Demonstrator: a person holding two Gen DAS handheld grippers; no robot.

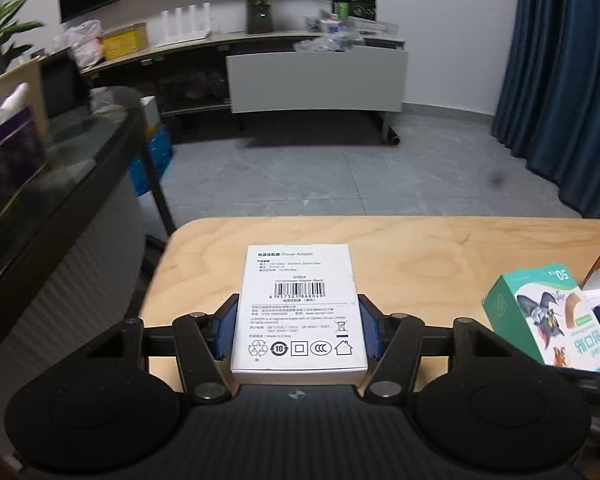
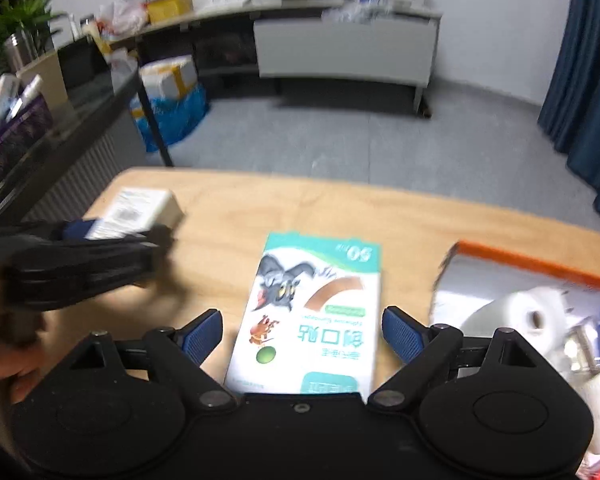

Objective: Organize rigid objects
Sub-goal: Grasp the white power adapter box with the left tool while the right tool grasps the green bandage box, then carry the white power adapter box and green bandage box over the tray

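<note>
Gripping now: left gripper has its blue pads pressed against both long sides of the white power adapter box, label and barcode facing up.
Adapter box position: over the left part of the wooden table, near its rounded corner; whether it rests on the wood or is lifted I cannot tell.
Right gripper: jaws spread wide, pads clear of the green-and-white bandage box that lies flat between them.
Bandage box: cartoon side up, print upside down to the camera, on the table to the right of the adapter box.
Far right of table: orange-edged box holding a white roll and other blurred items.
Person: a hand shows at the left edge behind the left gripper.
</note>
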